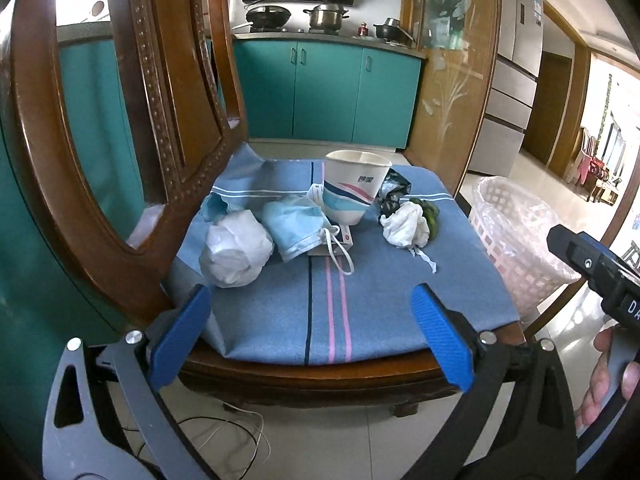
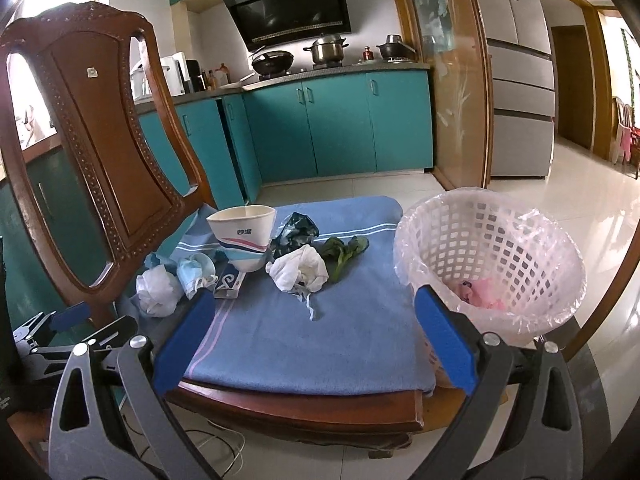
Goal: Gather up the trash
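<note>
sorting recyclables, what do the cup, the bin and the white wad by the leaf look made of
Cup: matte printed paper, judging by its bent rim.
Bin: pale glossy plastic lattice lined with a thin clear bag.
White wad: crumpled tissue or soft paper, hard to tell which.

Teal kitchen cabinets [image 2: 340,124], a steel fridge [image 2: 520,80] and glossy pale floor tiles [image 2: 592,208], daylit.

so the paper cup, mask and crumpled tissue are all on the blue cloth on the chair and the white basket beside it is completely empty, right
Not quite. The white basket is not empty: the right wrist view shows something pink at its bottom. The rest holds: the paper cup, mask and crumpled tissue lie on the blue cloth on the chair.
</note>
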`<state>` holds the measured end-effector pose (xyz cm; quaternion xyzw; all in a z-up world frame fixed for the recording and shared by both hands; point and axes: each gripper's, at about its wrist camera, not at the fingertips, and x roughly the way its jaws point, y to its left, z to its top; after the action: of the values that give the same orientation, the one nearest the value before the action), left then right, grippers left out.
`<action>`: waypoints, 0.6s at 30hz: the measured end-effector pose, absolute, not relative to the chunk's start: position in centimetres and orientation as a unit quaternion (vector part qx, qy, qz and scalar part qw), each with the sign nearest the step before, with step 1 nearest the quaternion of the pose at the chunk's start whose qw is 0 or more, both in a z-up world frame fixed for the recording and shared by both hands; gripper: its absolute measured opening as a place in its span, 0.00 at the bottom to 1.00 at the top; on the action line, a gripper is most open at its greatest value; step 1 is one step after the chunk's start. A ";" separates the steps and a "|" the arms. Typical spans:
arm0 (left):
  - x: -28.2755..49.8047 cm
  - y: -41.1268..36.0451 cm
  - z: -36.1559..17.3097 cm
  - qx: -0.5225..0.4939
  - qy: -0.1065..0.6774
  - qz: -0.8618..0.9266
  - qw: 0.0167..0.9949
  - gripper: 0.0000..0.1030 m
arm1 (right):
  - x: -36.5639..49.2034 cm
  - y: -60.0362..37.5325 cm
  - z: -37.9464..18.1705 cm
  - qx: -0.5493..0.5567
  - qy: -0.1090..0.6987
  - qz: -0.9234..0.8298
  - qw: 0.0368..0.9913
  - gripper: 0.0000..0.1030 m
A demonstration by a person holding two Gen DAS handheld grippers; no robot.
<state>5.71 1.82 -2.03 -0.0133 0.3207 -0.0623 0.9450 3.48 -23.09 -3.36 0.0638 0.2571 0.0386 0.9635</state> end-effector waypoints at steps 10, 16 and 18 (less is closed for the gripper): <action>5.9 1.4 -2.3 -0.009 0.325 -0.060 0.944 0.97 | 3.4 -23.4 -3.4 0.066 0.258 0.038 0.963 0.95; 6.2 1.4 -2.6 -0.010 0.325 -0.056 0.944 0.97 | 3.4 -23.4 -3.3 0.065 0.257 0.038 0.963 0.95; 6.3 1.4 -2.6 -0.010 0.326 -0.056 0.944 0.97 | 3.4 -23.4 -3.4 0.066 0.259 0.038 0.963 0.95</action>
<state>6.27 1.41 -2.64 -0.0098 0.3257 -0.0563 0.9437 3.41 -23.39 -3.36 0.0655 0.2587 0.0383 0.9630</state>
